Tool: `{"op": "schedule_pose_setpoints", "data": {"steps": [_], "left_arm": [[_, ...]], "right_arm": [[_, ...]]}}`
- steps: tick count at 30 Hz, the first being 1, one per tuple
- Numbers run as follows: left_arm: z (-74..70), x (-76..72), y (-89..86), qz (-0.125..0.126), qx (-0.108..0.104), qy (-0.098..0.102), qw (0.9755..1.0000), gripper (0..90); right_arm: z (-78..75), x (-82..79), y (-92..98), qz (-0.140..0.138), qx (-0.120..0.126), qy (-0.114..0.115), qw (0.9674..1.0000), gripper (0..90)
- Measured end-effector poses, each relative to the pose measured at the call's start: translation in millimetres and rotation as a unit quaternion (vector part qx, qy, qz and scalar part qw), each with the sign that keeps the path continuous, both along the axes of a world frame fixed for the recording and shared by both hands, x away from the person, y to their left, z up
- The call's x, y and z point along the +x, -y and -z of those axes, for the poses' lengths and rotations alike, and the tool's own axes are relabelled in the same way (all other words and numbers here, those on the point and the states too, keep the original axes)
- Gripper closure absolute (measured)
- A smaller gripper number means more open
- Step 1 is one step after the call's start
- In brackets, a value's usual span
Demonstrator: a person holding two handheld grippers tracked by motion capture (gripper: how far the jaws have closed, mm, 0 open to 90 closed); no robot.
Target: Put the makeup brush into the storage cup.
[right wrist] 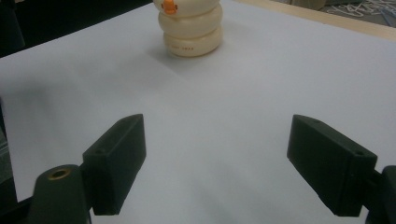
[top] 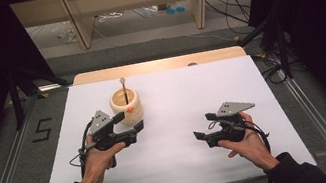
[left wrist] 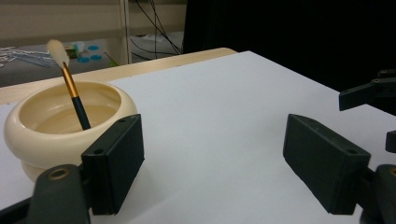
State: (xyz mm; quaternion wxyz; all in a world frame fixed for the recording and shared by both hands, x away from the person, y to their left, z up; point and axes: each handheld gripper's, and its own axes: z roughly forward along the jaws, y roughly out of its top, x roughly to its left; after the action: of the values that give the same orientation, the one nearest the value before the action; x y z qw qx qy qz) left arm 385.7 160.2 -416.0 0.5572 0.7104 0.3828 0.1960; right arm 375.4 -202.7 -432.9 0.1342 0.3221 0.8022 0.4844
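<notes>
**A:** What's nearest the person?

**B:** Two dark sleeves come in at the near edge of the white table cover (top: 175, 145). The right hand holds the right gripper (top: 203, 135) low over bare cover, well apart from everything else. Its jaws are spread wide and nothing lies between them; the right gripper view has plain white surface in the gap.

**A:** And the other one?

**B:** A little farther in, the left gripper (top: 129, 121) is held in the left hand. Its jaws are also wide apart and hold nothing. In the left gripper view, one jaw sits just beside the wall of the cream-coloured ribbed ceramic pot (left wrist: 60, 123); I cannot tell whether they touch.

**A:** Where exactly is the pot?

**B:** Left of the table's middle, towards the far side, standing upright. It has a small orange mark (right wrist: 169, 6) on its side.

**A:** Anything in it?

**B:** A brush with a dark handle, gold band and pale tuft (left wrist: 70, 86) leans against the inside, tuft upward.

**A:** Beyond that?

**B:** The bare wooden table edge (top: 156, 65), then floor with cables.
</notes>
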Motion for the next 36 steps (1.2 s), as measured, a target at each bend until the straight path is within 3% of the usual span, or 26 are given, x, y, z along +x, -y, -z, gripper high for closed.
{"op": "schedule_pose_setpoints", "data": {"steps": [4,13,14,18,23,36], "left_arm": [[3.7,-3.7,2.5,0.001,0.008,-0.002,1.0000,20.0],[7.7,-12.3,5.9,0.008,0.000,-0.010,0.9999,19.2],[7.8,-12.5,5.7,0.015,0.006,-0.003,0.9999,19.0],[8.7,-16.9,7.9,0.019,0.009,-0.002,0.9998,18.7],[11.8,-24.6,11.6,0.020,0.004,-0.012,0.9997,18.6],[17.1,-33.3,12.5,0.029,0.019,-0.009,0.9994,18.4]], "right_arm": [[-1.2,-0.9,0.3,-0.002,0.000,-0.009,1.0000,20.0],[-1.7,-0.7,1.0,0.005,0.002,-0.006,1.0000,18.9],[-1.2,-0.7,0.6,0.006,0.006,-0.002,1.0000,18.9],[-1.7,-0.5,1.1,0.005,0.002,-0.001,1.0000,18.9],[-1.3,-0.6,0.5,0.004,0.004,0.002,1.0000,19.0],[-0.8,-1.4,-0.2,0.004,0.002,0.002,1.0000,19.1]]}}
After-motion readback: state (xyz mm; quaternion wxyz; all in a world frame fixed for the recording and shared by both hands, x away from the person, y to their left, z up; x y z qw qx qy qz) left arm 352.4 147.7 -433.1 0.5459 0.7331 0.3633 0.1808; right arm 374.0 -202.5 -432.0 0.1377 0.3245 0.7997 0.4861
